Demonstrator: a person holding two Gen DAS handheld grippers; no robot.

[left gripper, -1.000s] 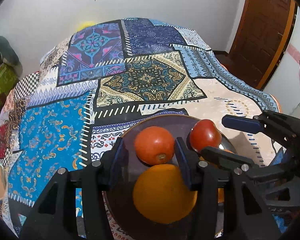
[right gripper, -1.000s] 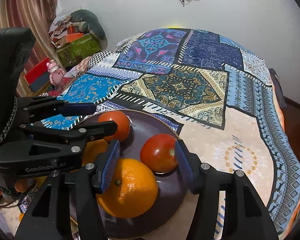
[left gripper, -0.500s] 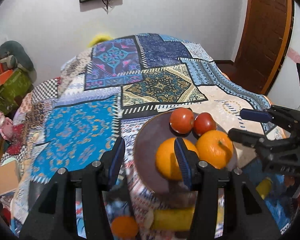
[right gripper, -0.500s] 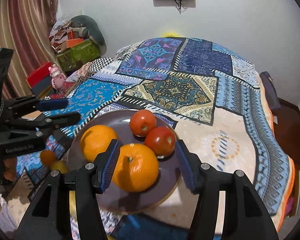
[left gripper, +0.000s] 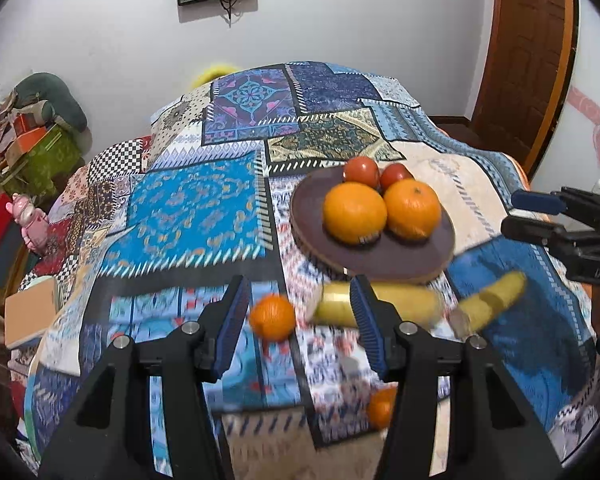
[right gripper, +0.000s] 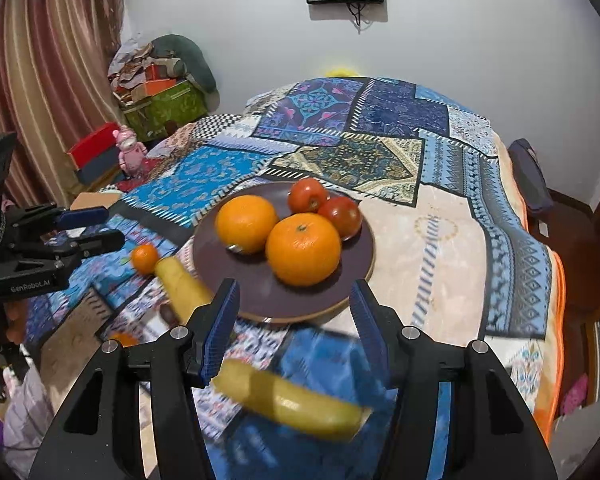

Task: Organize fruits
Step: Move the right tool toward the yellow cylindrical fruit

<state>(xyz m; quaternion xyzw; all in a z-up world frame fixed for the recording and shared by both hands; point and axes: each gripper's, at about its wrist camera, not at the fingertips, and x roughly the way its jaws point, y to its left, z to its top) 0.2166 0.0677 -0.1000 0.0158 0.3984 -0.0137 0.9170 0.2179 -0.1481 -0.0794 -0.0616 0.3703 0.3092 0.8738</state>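
A dark round plate [left gripper: 400, 256] [right gripper: 352, 284] on the patchwork bedspread holds two oranges [left gripper: 354, 212] [right gripper: 303, 249] and two tomatoes [left gripper: 361, 172] [right gripper: 307, 195]. Two yellow bananas [left gripper: 404, 306] [right gripper: 296, 404] and a small orange [left gripper: 272, 317] [right gripper: 144, 257] lie on the cloth in front of the plate. My left gripper [left gripper: 298, 332] is open and empty, above the small orange and one banana. My right gripper [right gripper: 294, 330] is open and empty, above the plate's near rim and the other banana.
Another small orange [left gripper: 380, 406] lies near the bed's front edge. Boxes, a pink toy [right gripper: 129, 152] and a curtain stand to the left of the bed. A wooden door [left gripper: 528, 60] is at the right, a wall screen behind.
Both grippers have pulled back and up from the plate. The bananas and small oranges in front of the plate have come into view.
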